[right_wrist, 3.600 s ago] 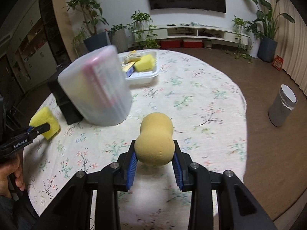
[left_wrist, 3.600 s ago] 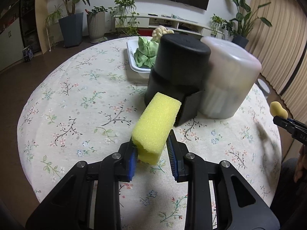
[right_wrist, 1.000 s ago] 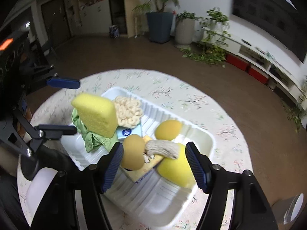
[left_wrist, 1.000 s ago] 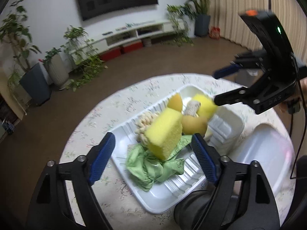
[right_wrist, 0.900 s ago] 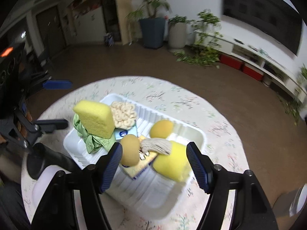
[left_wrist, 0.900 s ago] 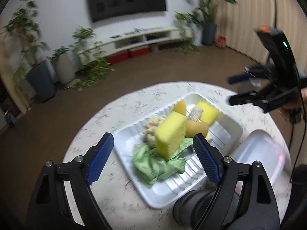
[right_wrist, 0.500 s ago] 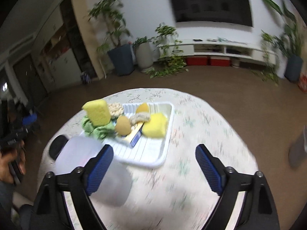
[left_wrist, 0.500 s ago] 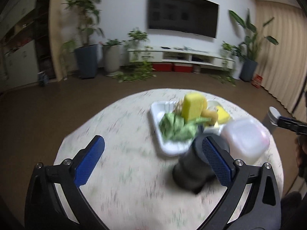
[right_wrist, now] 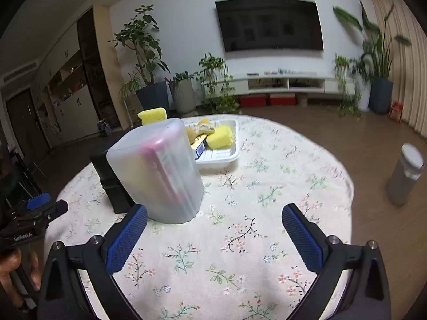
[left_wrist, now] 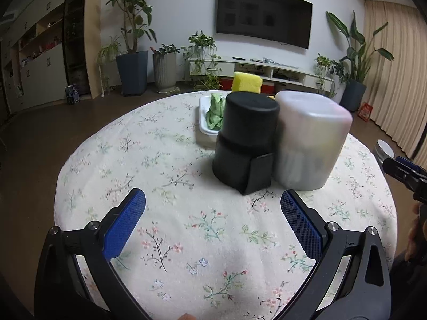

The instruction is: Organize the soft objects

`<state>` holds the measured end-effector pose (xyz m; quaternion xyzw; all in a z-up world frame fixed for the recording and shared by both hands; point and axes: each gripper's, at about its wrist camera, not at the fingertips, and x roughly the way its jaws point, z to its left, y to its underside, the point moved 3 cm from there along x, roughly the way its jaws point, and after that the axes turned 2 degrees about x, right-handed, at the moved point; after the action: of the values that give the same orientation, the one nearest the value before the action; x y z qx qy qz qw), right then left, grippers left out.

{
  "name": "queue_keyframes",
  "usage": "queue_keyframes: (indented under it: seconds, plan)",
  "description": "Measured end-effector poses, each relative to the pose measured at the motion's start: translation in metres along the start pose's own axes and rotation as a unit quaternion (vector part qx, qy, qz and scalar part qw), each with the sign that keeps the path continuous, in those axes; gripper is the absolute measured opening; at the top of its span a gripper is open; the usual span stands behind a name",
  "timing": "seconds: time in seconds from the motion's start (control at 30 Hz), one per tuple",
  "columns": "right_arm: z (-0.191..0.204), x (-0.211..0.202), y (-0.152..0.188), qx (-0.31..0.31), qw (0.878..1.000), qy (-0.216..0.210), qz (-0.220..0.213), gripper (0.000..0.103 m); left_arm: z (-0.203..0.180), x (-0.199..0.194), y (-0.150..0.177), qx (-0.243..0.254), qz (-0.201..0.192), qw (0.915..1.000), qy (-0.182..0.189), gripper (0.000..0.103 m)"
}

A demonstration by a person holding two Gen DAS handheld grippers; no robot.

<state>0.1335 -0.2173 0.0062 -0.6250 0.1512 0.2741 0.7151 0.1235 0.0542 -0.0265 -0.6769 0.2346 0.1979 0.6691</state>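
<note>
A white tray [right_wrist: 224, 157] at the far side of the round table holds soft things: a tall yellow sponge [left_wrist: 246, 82] [right_wrist: 152, 116], a green cloth [left_wrist: 214, 110], a flat yellow sponge [right_wrist: 220, 137] and a blue-labelled pack [right_wrist: 198, 146]. The tray's near left rim shows in the left wrist view [left_wrist: 202, 122]. My left gripper [left_wrist: 213, 221] is open and empty, low over the near table edge. My right gripper [right_wrist: 213, 236] is open and empty over the near right part of the table.
A black cylinder container [left_wrist: 244, 140] and a frosted plastic container [left_wrist: 309, 138] [right_wrist: 157, 170] stand mid-table between me and the tray. The table has a floral cloth [left_wrist: 165, 160]. A grey bin [right_wrist: 405, 177] stands on the floor at right.
Both grippers let go of their sponges over the tray, opened wide, and pulled back to the near side of the table. The sponges now lie in the tray.
</note>
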Motion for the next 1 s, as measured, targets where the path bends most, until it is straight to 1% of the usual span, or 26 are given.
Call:
queue_keyframes:
  seconds: [0.1, 0.23, 0.3, 0.37, 0.5, 0.6, 0.7, 0.8, 1.0]
  plan:
    - [-0.003, 0.008, 0.003, 0.007, 1.000, 0.000, 0.014, 0.103, 0.001, 0.004, 0.009, -0.017, 0.019, 0.9997, -0.006, 0.103]
    - [-0.004, 0.010, 0.006, 0.022, 1.000, 0.004, 0.022, 0.103, -0.003, 0.006, 0.011, -0.007, 0.022, 0.9994, -0.025, 0.103]
    - [-0.003, 0.013, 0.009, 0.024, 0.999, 0.008, 0.027, 0.103, -0.003, 0.007, 0.011, -0.009, 0.024, 0.9993, -0.026, 0.103]
    - [-0.002, 0.015, 0.009, 0.021, 0.999, 0.009, 0.031, 0.103, -0.002, 0.011, 0.013, -0.017, 0.037, 0.9989, -0.025, 0.103]
    - [0.001, 0.015, 0.010, 0.014, 0.999, 0.011, 0.033, 0.103, 0.000, 0.014, 0.015, -0.027, 0.047, 0.9982, -0.026, 0.103]
    - [0.001, 0.016, 0.010, 0.015, 0.999, 0.012, 0.034, 0.103, 0.000, 0.013, 0.015, -0.025, 0.045, 0.9983, -0.028, 0.103]
    - [0.001, 0.016, 0.010, 0.016, 0.999, 0.012, 0.034, 0.103, 0.001, 0.012, 0.014, -0.025, 0.044, 0.9979, -0.041, 0.103]
    - [0.001, 0.016, 0.009, 0.017, 0.999, 0.013, 0.032, 0.103, 0.001, 0.011, 0.015, -0.028, 0.045, 0.9979, -0.037, 0.103]
    - [0.003, 0.015, 0.010, 0.010, 0.999, 0.016, 0.029, 0.103, -0.002, 0.010, 0.015, -0.022, 0.046, 0.9975, -0.048, 0.103]
